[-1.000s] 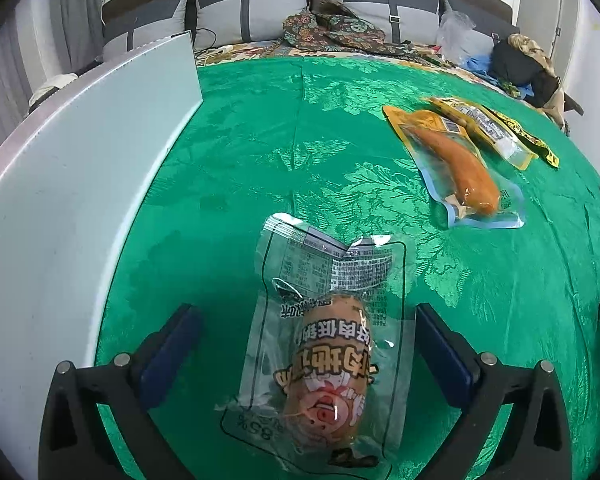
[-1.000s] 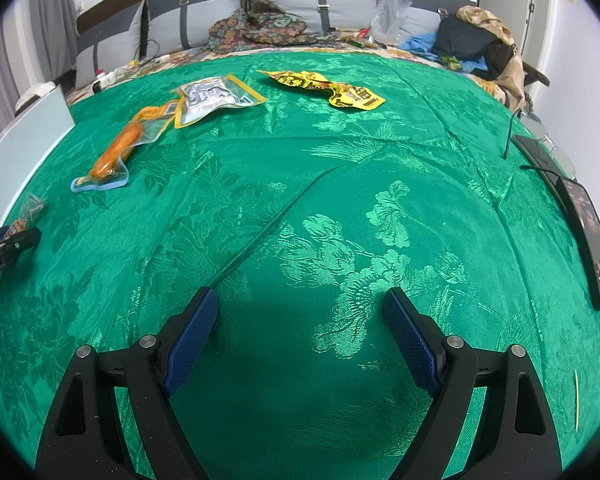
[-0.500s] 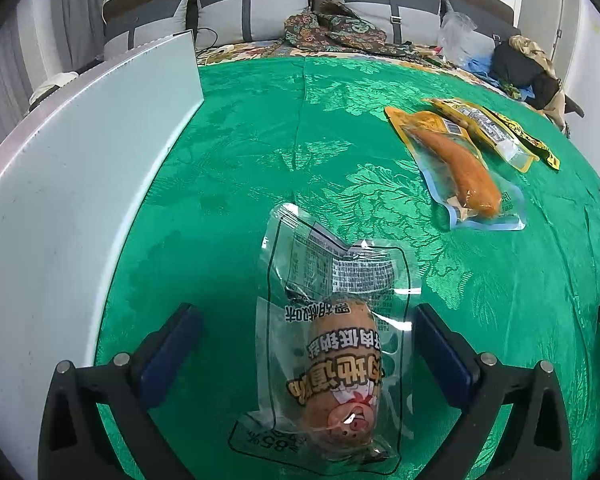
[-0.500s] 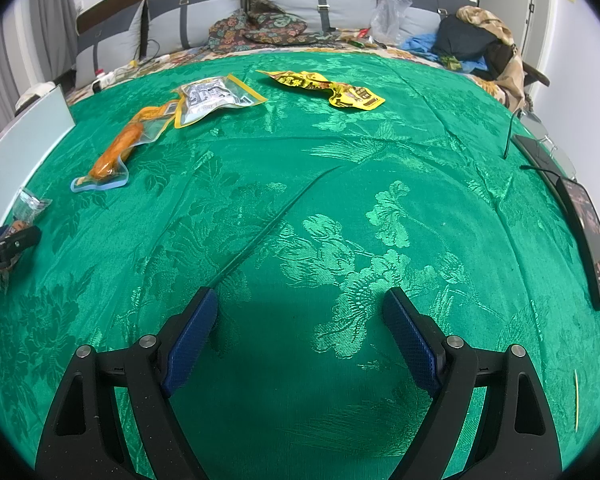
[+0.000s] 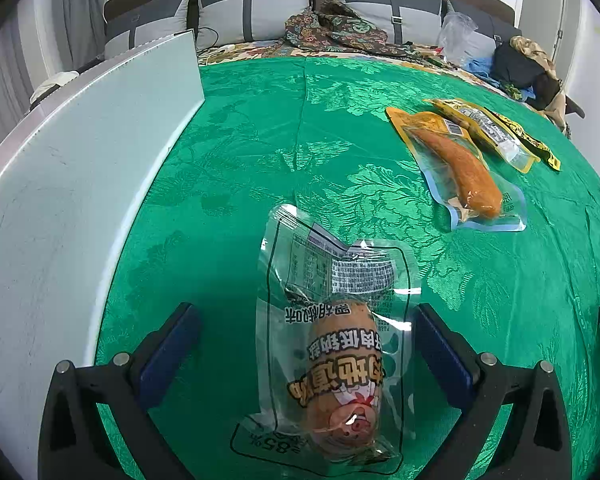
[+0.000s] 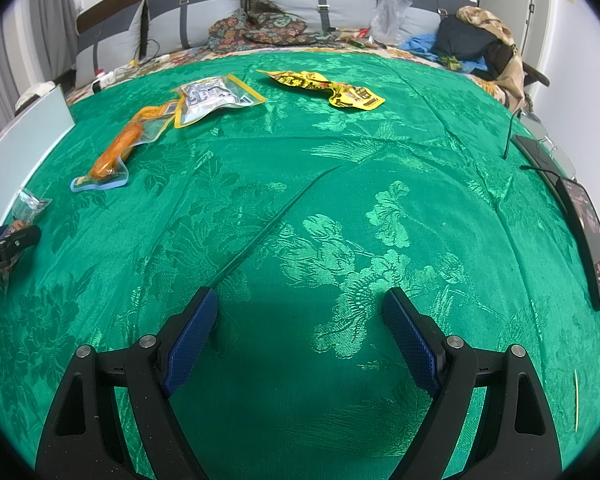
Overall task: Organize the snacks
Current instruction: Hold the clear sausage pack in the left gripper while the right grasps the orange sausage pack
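A clear packet holding a pink sausage (image 5: 340, 360) lies on the green cloth (image 5: 260, 152) between the fingers of my left gripper (image 5: 304, 316), which is open and not touching it. An orange sausage packet (image 5: 460, 168) lies further off to the right, with a yellow-edged silver packet (image 5: 488, 128) and a yellow packet (image 5: 536, 144) behind it. My right gripper (image 6: 300, 296) stands open over bare cloth. From the right wrist, the orange packet (image 6: 116, 148), silver packet (image 6: 212, 98) and yellow packet (image 6: 328, 88) lie far ahead to the left.
A tall white panel (image 5: 60, 200) runs along the left side of the cloth. A dark phone (image 6: 588, 232) and a cable lie at the right edge. Pillows, clothes and bags are heaped at the back.
The pink sausage packet has turned a little straighter and sits slightly further right between the left fingers. The right gripper has not moved.
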Action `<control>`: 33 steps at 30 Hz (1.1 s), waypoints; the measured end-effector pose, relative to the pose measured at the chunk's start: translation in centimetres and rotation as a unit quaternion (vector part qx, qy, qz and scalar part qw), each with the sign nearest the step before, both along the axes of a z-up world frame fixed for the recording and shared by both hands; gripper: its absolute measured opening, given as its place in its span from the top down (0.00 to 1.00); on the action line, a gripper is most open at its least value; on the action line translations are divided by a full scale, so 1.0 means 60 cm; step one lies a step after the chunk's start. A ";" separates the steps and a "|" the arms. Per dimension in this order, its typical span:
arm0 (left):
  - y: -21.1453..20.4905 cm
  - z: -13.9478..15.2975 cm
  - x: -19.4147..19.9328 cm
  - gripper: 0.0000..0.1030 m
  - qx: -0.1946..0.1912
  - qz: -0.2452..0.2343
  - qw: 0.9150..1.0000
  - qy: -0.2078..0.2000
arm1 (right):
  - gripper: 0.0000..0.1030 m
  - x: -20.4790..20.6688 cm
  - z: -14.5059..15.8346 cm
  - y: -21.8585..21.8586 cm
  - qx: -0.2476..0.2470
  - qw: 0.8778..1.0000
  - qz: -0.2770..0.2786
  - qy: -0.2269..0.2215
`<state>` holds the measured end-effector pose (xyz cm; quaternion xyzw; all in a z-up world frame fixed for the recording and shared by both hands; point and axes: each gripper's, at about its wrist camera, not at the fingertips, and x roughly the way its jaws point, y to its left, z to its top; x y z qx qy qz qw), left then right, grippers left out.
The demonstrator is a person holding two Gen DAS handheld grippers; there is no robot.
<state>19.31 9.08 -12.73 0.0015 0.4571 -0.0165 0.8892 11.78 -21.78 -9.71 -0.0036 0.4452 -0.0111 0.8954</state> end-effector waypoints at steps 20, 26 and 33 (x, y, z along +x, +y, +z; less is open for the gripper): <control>-0.001 0.001 0.009 0.00 0.000 0.005 1.000 0.000 | 0.13 0.298 0.001 0.304 -0.005 0.991 0.054 0.124; -0.002 0.001 0.011 0.00 0.000 0.006 1.000 0.000 | 0.43 0.261 0.011 0.286 -0.014 0.986 0.102 0.131; -0.002 0.001 0.012 0.00 0.000 0.006 1.000 0.000 | 0.44 0.161 0.027 0.222 0.015 0.981 0.121 0.151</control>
